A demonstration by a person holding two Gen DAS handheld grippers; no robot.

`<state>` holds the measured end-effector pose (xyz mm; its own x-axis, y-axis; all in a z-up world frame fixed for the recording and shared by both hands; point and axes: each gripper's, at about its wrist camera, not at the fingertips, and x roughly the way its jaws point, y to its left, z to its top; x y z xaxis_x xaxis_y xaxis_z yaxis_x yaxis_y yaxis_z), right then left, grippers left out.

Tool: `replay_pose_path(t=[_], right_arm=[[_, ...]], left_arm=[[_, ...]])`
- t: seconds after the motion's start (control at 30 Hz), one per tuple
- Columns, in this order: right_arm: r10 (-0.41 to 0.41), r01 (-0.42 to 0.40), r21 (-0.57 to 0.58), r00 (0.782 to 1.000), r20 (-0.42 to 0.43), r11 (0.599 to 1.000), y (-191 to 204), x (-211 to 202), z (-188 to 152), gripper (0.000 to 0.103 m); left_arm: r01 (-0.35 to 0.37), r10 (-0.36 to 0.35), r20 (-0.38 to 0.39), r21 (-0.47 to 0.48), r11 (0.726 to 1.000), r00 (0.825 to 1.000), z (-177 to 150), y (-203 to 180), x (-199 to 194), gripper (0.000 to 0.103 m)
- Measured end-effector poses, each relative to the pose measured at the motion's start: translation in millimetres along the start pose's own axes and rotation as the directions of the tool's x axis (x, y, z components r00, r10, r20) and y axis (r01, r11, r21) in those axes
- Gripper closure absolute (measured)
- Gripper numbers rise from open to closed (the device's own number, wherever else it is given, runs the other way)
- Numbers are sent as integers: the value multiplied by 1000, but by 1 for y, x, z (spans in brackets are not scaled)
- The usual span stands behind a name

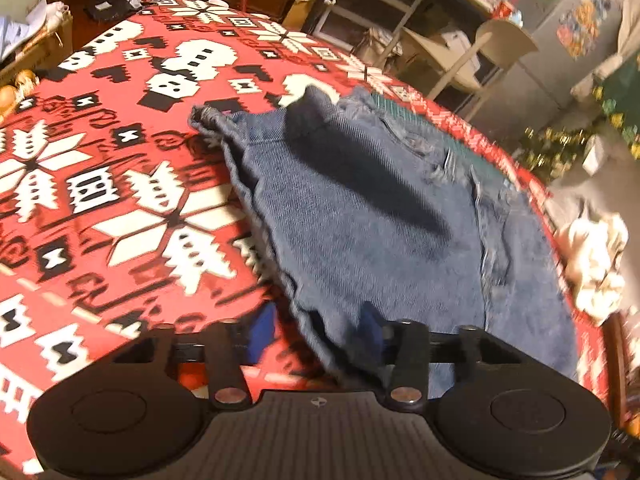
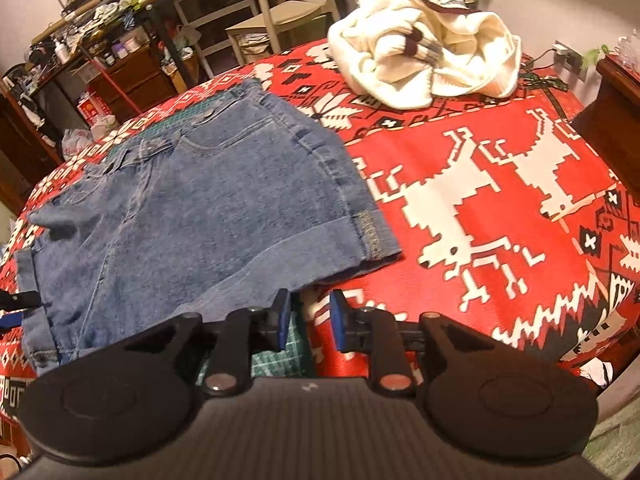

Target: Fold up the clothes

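Observation:
Blue denim shorts [image 1: 360, 208] [image 2: 192, 216] lie flat on a table under a red-and-white patterned cloth [image 1: 100, 200] [image 2: 480, 160]. My left gripper [image 1: 316, 332] is at the shorts' near hem. A fold of blurred denim lies between its blue pads, and the left pad [image 1: 260, 332] stands clear of the cloth. In the right wrist view this gripper [image 2: 12, 304] pokes in at the shorts' left edge. My right gripper [image 2: 312, 316] hovers just in front of the shorts' near edge, its jaws a little apart with nothing between them.
A crumpled white sweater [image 2: 424, 56] [image 1: 596, 264] lies at the table's far side. A green gridded mat [image 2: 276, 356] shows under the cloth's near edge. A pale chair [image 2: 276, 12] and cluttered shelves stand beyond the table, and a wooden cabinet [image 2: 616, 112] stands at the right.

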<state>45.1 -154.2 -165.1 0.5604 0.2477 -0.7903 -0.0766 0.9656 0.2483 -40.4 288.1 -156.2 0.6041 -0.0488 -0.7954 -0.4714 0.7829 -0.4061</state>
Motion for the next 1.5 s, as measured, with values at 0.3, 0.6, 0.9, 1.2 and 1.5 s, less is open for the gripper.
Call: replay_pose_path(t=[0.3,0.6,0.9,1.2,1.5], right_arm=[[-87,83,53,994,64,995,-27,2,19,64],[-79,79,13,996,35,997,-31,30,30,85],[-152,151,16,975,162,988,-27,5,54,99],[-193,198,-9,964,181,980,-33,14,85,94],[-108,131,-121,978,179,984,-15,-19,37,75]], left_arm=[[20,-19,68,-10,1000,997,-15,3,-28,96],[-26,25,34,28,999,999,-28,-1,-25,96],[55,-59,54,79,995,997,-26,-22,-57,96],[9,-8,-12,144,990,1000,-50,-40,-45,93],[35,-43,20,301,953,999,-66,-55,-65,70]])
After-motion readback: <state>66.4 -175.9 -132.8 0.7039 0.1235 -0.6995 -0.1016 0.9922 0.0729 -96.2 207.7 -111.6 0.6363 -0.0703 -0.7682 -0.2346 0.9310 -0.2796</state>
